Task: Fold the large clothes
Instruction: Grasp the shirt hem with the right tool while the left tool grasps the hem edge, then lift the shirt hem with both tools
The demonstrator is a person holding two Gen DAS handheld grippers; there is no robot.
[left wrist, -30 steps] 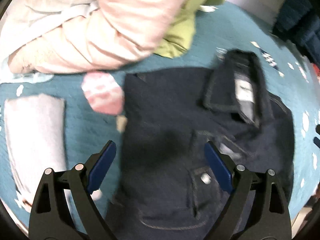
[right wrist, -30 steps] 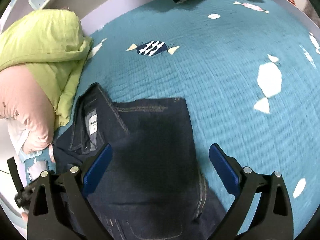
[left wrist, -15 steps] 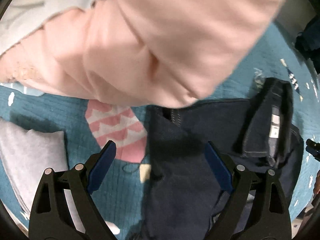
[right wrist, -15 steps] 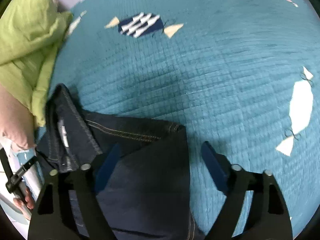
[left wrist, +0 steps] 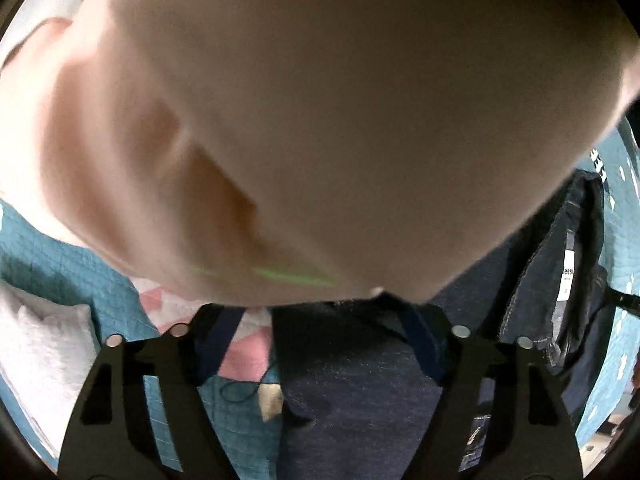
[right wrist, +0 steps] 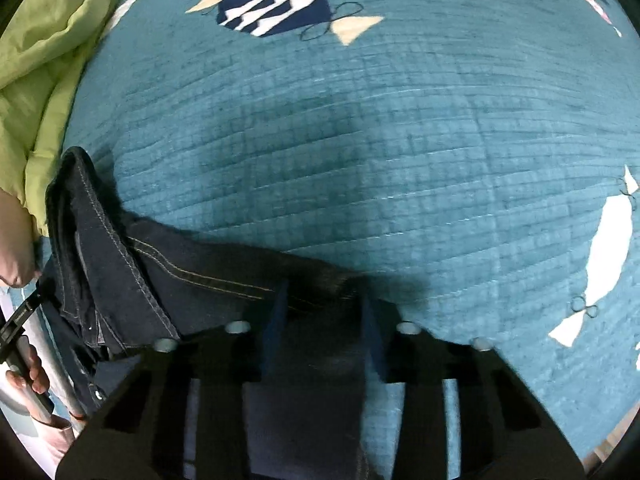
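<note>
A dark denim jacket (left wrist: 352,380) lies flat on the teal bedspread (right wrist: 360,160), its collar and white label (left wrist: 568,276) at the right. My left gripper (left wrist: 320,340) points down over the jacket's left edge. Its jaws are closing: one pad hangs over the bedspread's pink patch, the other over denim, and neither presses. My right gripper (right wrist: 324,320) points straight down on the denim jacket (right wrist: 180,280) at its far corner. Those jaws are closing too, with the cloth bunched between the pads and touching both.
A bulky pink garment (left wrist: 320,120) hangs close over the left gripper and hides most of that view. A folded white cloth (left wrist: 36,352) lies at the left. A green garment (right wrist: 40,40) is heaped beyond the collar. A hand (right wrist: 24,376) shows at the lower left.
Both grippers have sunk toward the jacket. The right jaws went from wide to narrow around the corner. The left gripper slid toward the pink garment, which now fills its view, and its jaws narrowed slightly.
</note>
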